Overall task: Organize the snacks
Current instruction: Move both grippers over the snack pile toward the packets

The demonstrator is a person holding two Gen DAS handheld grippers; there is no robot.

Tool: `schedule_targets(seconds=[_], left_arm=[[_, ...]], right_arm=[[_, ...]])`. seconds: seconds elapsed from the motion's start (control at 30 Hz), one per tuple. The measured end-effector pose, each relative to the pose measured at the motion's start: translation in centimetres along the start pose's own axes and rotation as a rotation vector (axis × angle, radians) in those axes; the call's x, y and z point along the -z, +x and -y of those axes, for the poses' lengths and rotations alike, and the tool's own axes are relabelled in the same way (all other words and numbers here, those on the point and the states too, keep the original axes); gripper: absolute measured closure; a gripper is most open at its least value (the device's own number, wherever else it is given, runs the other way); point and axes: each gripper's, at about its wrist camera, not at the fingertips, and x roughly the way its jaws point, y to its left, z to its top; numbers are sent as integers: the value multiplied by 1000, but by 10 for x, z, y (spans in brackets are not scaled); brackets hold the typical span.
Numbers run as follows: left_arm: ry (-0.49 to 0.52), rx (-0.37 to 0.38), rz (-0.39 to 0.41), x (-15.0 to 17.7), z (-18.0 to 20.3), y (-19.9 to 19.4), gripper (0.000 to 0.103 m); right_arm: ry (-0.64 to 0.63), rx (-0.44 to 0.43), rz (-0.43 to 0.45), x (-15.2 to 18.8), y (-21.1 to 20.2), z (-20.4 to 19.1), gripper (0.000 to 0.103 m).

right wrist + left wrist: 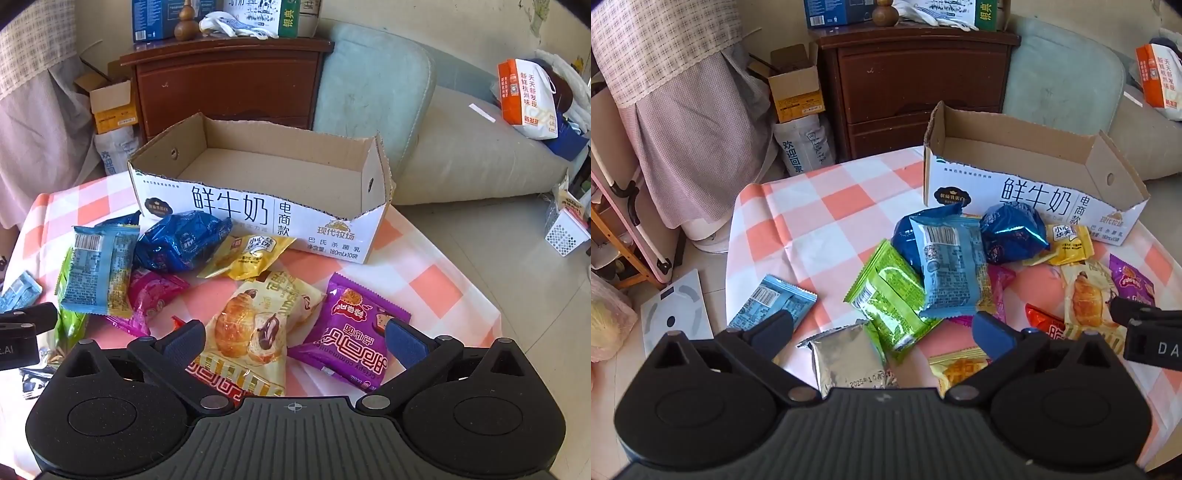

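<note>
Left wrist view: left gripper (882,328) jaws spread wide, nothing between them, hovering over the near edge of the snack pile. Silver packet (846,360) and green packet (890,299) sit in the gap below the fingers. Light-blue packet (951,266) lies on top of the green one and a dark-blue foil bag (1012,232). A second light-blue packet (772,301) lies apart to the left, beside the left finger. Cut-down milk carton box (1027,195) stands behind the pile on the checkered tablecloth (820,221); no snacks visible inside. Part of the right gripper (1145,332) shows at the right edge.

Right wrist view: right gripper (295,341) also wide open, holding nothing. Croissant packet (251,328) lies between the fingers, purple packet (354,328) touching it on the right, under the right finger. Yellow packet (251,256) and pink packet (151,299) lie further back. Same box (258,210) behind them, interior bare cardboard.
</note>
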Motion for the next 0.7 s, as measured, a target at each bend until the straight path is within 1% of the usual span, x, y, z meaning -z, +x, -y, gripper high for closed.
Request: schedule_targets(seconds=[0.13, 0.2, 0.33, 0.5, 0.7], left_arm=[[26, -4, -5, 4, 7, 2, 1], [12, 3, -12, 2, 7, 1, 1], [18, 20, -34, 2, 5, 5, 1], [56, 6, -58, 3, 12, 7, 1], [99, -31, -54, 3, 17, 6, 1]], right_arm=[[-13, 20, 7, 1, 1, -4, 0], [-10, 15, 4, 1, 1, -3, 0], [-7, 4, -12, 1, 4, -4, 0], [-10, -4, -21, 2, 4, -6, 0], [-18, 2, -26, 4, 5, -6, 0]])
